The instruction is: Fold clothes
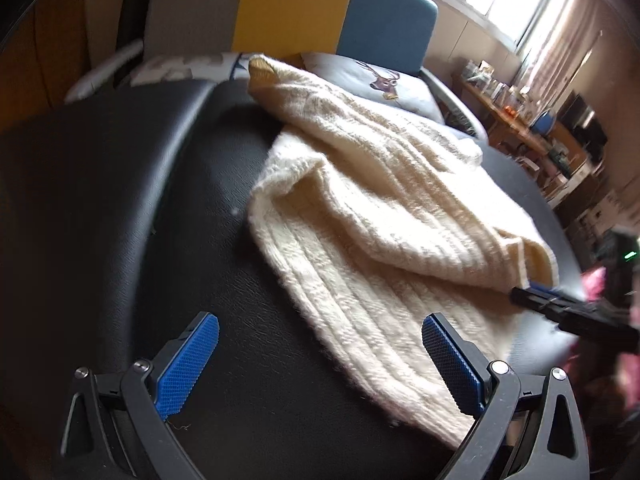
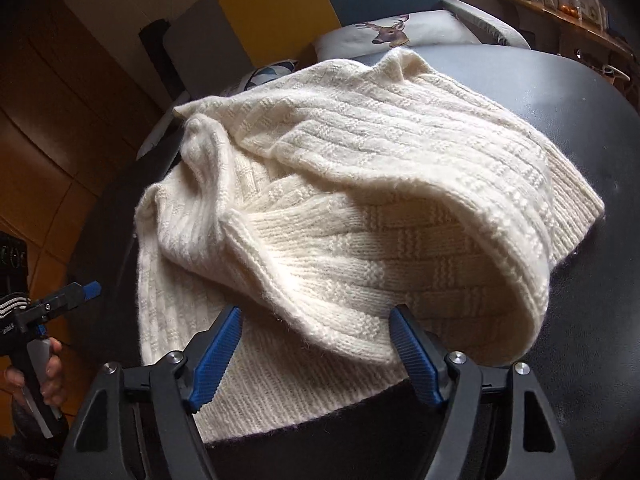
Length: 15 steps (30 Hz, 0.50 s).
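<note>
Blurred shelf clutter [image 1: 532, 120]; sweater [image 2: 320, 220] underside hidden.

A cream knit sweater [image 2: 340, 208] lies rumpled on a black padded surface [image 2: 580, 128]. The right gripper [image 2: 316, 332] hangs over its near folded edge, blue pads [image 2: 216, 356] spread apart, a deer-print cushion [image 2: 396, 32] behind.
</note>
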Motion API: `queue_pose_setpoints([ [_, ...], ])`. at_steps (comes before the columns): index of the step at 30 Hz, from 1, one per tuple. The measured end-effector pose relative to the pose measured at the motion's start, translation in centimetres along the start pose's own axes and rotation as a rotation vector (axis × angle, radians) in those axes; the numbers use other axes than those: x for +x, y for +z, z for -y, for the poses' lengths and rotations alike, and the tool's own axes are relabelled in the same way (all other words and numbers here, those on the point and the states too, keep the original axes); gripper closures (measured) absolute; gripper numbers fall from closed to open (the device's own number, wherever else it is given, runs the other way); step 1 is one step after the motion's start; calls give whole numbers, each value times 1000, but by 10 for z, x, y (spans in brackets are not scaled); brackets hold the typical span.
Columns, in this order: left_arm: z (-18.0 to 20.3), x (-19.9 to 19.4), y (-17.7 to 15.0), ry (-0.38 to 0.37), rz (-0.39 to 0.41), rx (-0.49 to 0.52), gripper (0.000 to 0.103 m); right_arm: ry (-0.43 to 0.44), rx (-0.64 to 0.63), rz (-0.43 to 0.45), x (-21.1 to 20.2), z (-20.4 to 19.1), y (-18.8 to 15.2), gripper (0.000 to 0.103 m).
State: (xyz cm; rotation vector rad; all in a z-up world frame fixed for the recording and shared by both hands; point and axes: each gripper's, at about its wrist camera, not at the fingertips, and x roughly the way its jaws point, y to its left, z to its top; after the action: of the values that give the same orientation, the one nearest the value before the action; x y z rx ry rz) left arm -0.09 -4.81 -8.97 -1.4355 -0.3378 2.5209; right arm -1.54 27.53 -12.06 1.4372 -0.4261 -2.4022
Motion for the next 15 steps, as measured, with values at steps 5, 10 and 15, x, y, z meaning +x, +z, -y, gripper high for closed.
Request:
queue_pose_setpoints([
  [5,7,-2,10,-299,-55,-84,0,34,-81,0,-3,-12,-12,25],
  [10,45,14,26,-401,-124,-92,0,-33,-176,21,-8,-26,-19,25],
  [15,77,31,30,-247,-163,33,0,-166,-239,-15,3,-28,-14,25],
])
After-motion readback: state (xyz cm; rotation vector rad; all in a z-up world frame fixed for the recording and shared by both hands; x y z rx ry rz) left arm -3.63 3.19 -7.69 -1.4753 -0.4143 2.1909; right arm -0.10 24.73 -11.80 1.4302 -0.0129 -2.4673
